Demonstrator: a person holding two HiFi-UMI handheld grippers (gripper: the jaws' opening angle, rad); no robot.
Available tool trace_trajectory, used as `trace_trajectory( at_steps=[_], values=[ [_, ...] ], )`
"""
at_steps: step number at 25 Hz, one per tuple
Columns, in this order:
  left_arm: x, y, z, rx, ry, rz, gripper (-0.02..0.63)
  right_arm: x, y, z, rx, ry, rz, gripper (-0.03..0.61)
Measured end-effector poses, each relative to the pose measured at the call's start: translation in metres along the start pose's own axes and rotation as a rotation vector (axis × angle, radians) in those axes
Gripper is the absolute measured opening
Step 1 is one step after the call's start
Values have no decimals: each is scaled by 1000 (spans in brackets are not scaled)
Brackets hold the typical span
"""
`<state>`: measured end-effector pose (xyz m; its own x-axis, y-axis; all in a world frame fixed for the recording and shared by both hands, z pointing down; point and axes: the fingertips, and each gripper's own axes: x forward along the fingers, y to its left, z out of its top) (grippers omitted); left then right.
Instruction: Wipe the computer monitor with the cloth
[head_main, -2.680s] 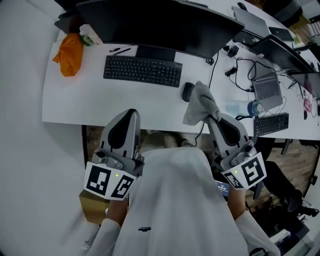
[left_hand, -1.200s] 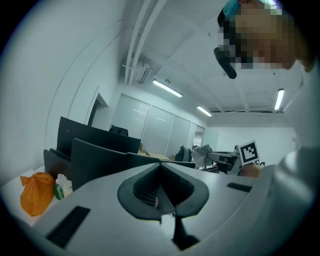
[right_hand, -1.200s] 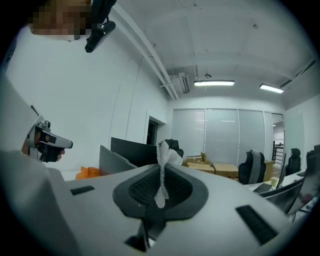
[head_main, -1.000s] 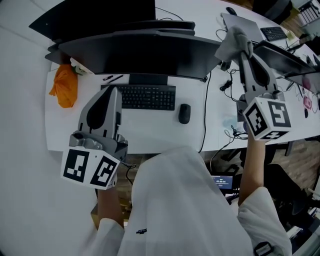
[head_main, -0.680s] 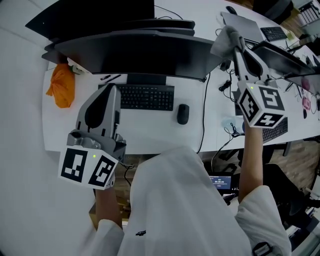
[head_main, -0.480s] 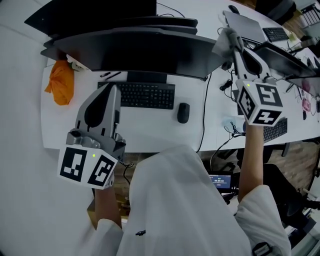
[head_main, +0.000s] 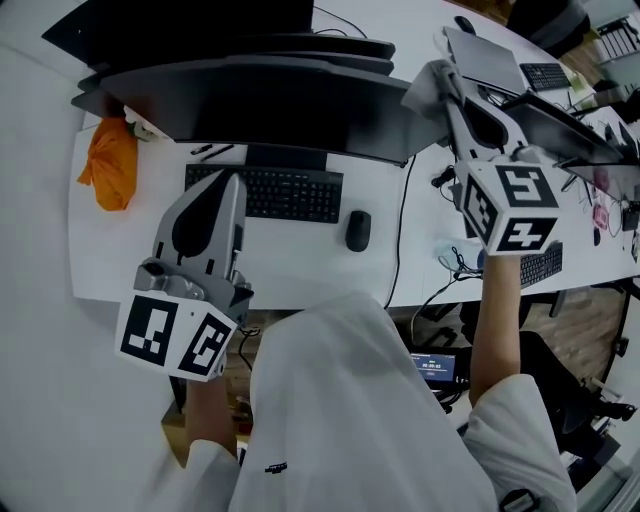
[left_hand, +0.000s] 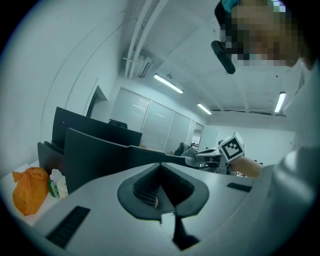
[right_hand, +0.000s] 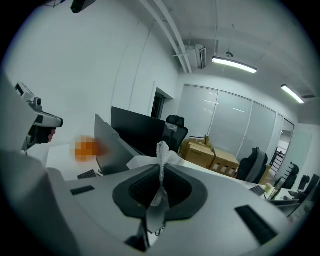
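Observation:
The wide dark monitor (head_main: 270, 95) stands at the back of the white desk (head_main: 140, 250), seen from above and behind. My right gripper (head_main: 438, 72) is raised at the monitor's right end, shut on a pale grey cloth (head_main: 422, 88) that is bunched against that top corner. In the right gripper view the cloth (right_hand: 161, 160) is pinched between the jaws, with the monitor (right_hand: 112, 145) just left of it. My left gripper (head_main: 222, 185) hovers over the desk's front, in front of the keyboard (head_main: 265, 192), jaws shut and empty. The left gripper view shows the monitor (left_hand: 100, 155) ahead of its shut jaws.
A black mouse (head_main: 357, 230) lies right of the keyboard, with a cable (head_main: 403, 230) beside it. An orange bag (head_main: 105, 165) sits at the desk's left end. Laptops (head_main: 485, 60), cables and another keyboard (head_main: 540, 265) crowd the desk to the right. A second dark screen (head_main: 190, 20) stands behind the monitor.
My right gripper rose from the desk's front edge to the monitor's top right corner with the cloth, then edged left. The left gripper lifted and has stayed put since.

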<state>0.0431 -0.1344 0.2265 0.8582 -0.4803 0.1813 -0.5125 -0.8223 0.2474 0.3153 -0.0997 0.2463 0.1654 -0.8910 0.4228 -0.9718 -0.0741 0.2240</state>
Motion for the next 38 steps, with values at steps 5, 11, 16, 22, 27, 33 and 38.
trace_trajectory(
  at_steps=[5, 11, 16, 22, 27, 33, 38],
  values=[
    [-6, 7, 0, -8, -12, 10, 20, 13, 31, 14, 3, -14, 64, 24],
    [-19, 19, 2, -21, -27, 34, 20, 31, 71, 33, -5, -10, 141, 23],
    [-34, 28, 1, -28, -45, 57, 20, 48, 115, 42, -19, -7, 240, 21],
    [-55, 40, 2, -42, -64, 96, 20, 55, 124, 53, 22, -29, 230, 20],
    [-67, 42, -1, -58, -78, 108, 19, 61, 134, 63, 16, -32, 245, 21],
    [-76, 47, 2, -64, -96, 117, 20, 72, 157, 79, -8, -35, 284, 21],
    [-88, 60, 6, -75, -117, 148, 20, 83, 175, 97, -29, -50, 295, 21]
  ],
)
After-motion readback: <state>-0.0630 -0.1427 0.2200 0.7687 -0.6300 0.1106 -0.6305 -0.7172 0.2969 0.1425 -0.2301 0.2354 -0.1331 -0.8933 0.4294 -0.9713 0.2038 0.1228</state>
